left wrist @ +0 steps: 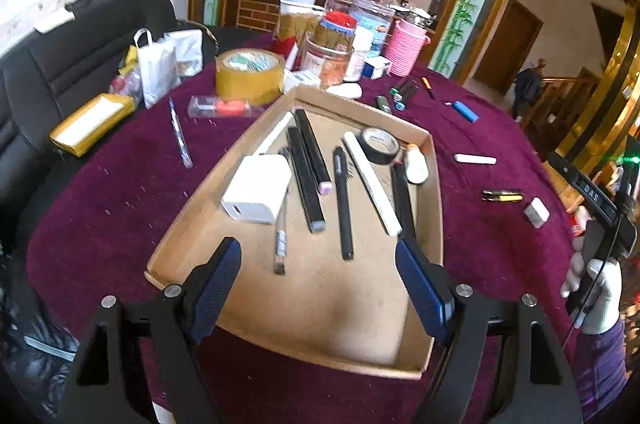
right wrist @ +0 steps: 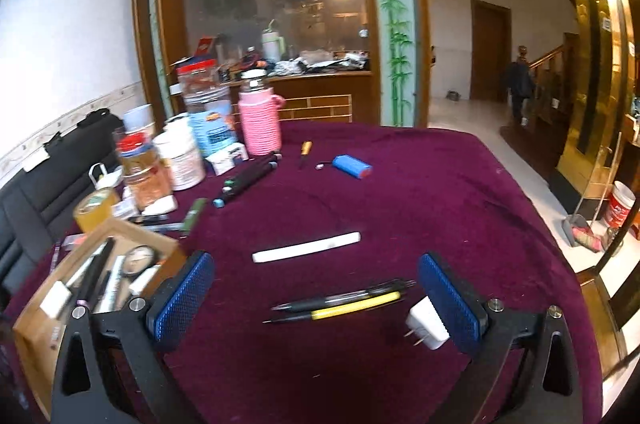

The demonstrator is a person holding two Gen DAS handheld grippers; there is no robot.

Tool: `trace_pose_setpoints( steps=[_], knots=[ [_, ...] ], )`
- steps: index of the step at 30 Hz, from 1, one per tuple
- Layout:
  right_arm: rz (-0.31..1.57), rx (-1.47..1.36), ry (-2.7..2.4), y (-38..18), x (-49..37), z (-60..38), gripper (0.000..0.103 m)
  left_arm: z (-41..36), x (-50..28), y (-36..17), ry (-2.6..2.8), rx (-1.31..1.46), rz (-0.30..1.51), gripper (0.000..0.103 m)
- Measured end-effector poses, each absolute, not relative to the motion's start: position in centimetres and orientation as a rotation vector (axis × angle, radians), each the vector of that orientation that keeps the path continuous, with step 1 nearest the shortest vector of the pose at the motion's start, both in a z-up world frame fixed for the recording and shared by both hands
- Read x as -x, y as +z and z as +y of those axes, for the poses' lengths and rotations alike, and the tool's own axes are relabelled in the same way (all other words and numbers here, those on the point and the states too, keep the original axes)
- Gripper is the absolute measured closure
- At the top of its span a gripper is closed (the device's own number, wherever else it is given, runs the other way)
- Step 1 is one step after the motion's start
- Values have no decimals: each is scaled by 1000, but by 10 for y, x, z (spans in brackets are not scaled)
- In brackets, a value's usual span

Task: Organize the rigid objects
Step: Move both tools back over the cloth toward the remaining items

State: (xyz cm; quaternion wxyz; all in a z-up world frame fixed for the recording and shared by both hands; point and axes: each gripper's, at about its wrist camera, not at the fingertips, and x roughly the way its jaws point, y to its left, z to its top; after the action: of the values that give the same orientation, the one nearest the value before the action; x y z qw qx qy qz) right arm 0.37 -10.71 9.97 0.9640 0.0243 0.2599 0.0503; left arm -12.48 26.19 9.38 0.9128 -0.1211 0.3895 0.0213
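Note:
A cardboard tray on the maroon tablecloth holds a white charger, black pens, white sticks and a black tape roll. My left gripper is open and empty above the tray's near end. My right gripper is open and empty just above the cloth, with two pens, one black and one yellow-banded, between its fingers. A white plug lies by its right finger. A white stick lies beyond. The tray also shows in the right wrist view.
Jars, a pink wrapped flask and a tan tape roll crowd the table's far side. Markers, a blue lighter, a small screwdriver and a pen lie loose on the cloth. A black chair stands left.

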Motion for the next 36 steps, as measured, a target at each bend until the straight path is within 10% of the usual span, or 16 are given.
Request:
trace_pose_setpoints(
  steps=[36],
  knots=[
    [383, 13, 71, 127, 19, -115, 0, 206, 116, 89, -124, 254, 809, 24]
  ],
)
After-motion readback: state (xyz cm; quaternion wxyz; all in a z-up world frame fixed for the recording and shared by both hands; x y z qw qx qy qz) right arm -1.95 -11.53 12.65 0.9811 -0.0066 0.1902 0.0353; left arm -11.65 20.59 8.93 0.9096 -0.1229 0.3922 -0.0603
